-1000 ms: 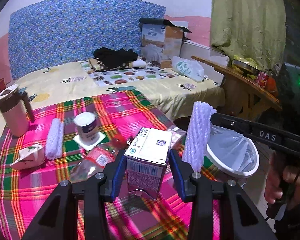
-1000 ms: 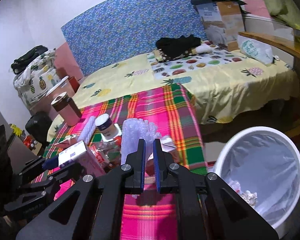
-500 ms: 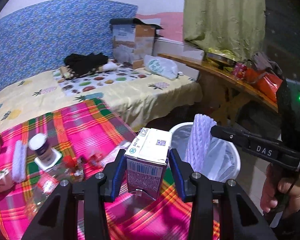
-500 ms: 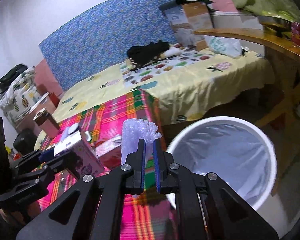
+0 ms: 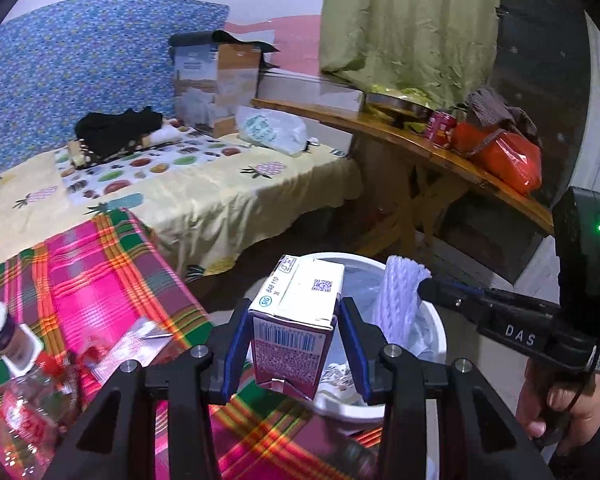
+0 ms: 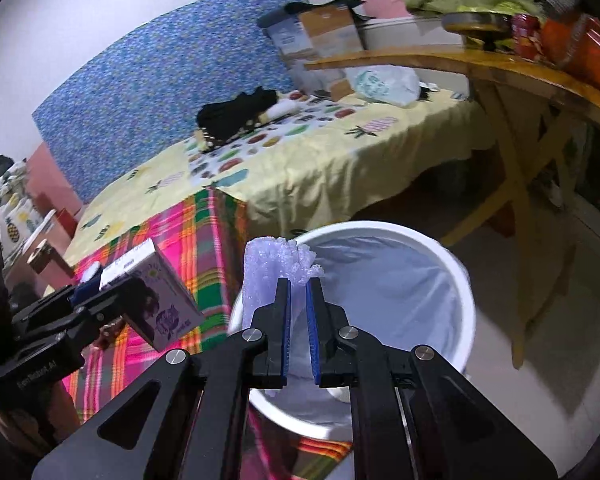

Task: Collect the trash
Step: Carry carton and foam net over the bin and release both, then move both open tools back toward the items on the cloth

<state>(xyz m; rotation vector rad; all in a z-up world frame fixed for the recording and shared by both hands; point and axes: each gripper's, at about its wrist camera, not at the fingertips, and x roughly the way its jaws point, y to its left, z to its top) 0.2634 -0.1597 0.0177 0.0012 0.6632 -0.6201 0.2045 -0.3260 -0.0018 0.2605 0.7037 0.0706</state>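
The left hand-held gripper [image 5: 294, 344] is clamping a boxy paperboard carton [image 5: 296, 320]; the right hand-held gripper [image 6: 298, 304] is pinching ribbed foam netting [image 6: 278, 264] over the round plastic-lined bin [image 6: 460, 280], its contents blurred.

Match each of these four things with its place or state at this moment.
Things:
1. carton
2. foam net
3. bin
4. cardboard box

Places or states:
A. on the bed
B. held in the left gripper
C. on the floor beside the checked cloth
D. pinched in the right gripper

Pairs: 1-B, 2-D, 3-C, 4-A
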